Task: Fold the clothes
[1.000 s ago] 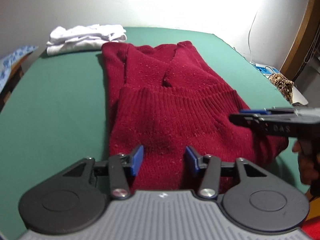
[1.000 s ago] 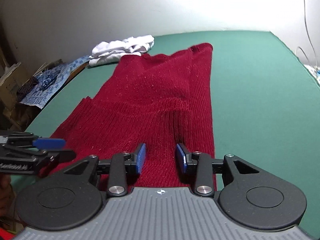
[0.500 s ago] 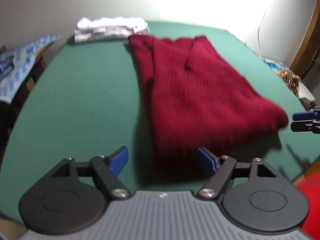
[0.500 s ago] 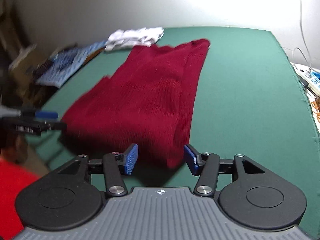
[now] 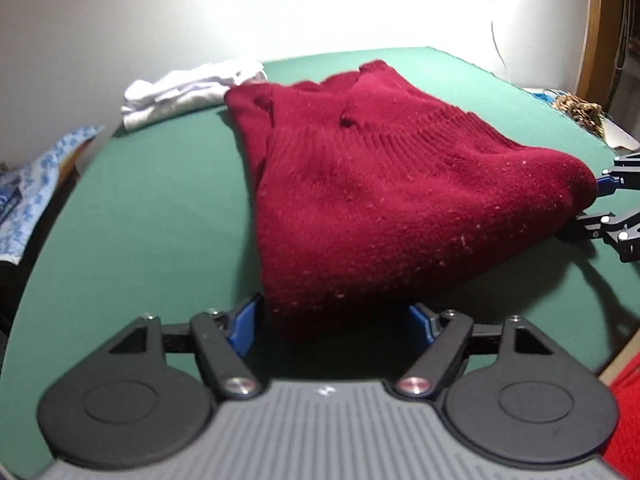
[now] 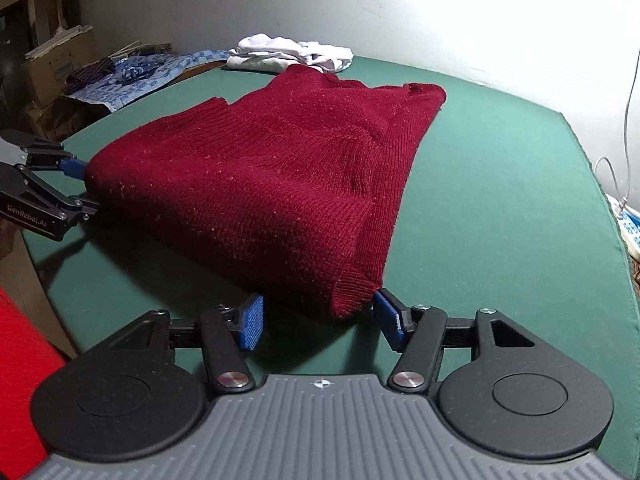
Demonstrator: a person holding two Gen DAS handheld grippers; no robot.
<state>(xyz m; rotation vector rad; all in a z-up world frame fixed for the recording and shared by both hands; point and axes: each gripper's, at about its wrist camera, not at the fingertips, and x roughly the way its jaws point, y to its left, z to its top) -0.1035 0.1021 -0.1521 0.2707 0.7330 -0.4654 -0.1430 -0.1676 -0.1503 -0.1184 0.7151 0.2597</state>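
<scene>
cardboard box (image 6: 60,68), blue patterned cloth (image 6: 132,76) beside green table (image 6: 500,184).

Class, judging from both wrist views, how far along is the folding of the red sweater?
Done: red sweater lies partly folded on the green table, sleeves tucked in. In hand: left gripper and right gripper straddle its near corners, unclamped. Left: the final fold.
</scene>
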